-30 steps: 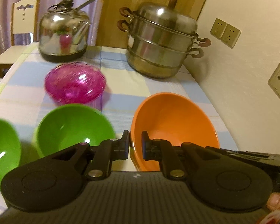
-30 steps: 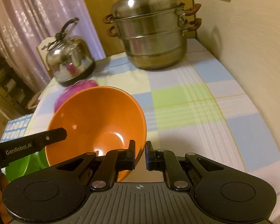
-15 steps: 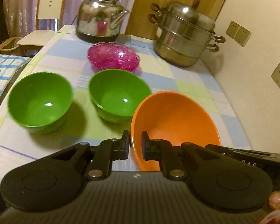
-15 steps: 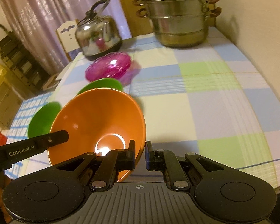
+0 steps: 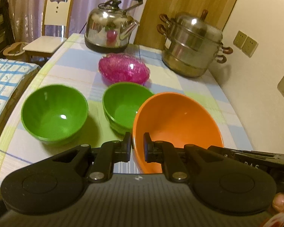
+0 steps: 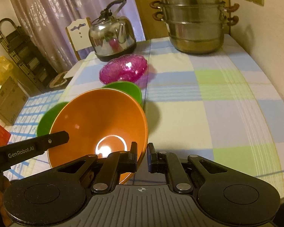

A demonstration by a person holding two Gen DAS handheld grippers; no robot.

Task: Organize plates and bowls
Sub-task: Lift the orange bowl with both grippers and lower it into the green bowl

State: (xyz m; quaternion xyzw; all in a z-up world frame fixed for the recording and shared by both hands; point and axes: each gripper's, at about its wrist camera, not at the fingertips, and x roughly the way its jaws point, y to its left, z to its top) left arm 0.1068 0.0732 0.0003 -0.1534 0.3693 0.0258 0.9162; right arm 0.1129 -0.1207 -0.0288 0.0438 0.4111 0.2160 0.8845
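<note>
Orange bowl pinched by both grippers, now farther from green bowls.

Orange bowl, glossy. Two plain green bowls. Magenta translucent bowl, textured. Tablecloth: pastel blue, lime, cream checks. Kettle and steamer pot: silver steel. Grippers black.

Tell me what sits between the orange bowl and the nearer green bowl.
Nothing visible does. The orange bowl, gripped at its rim from both sides, overlaps the nearer green bowl in view; that bowl looks empty.
</note>
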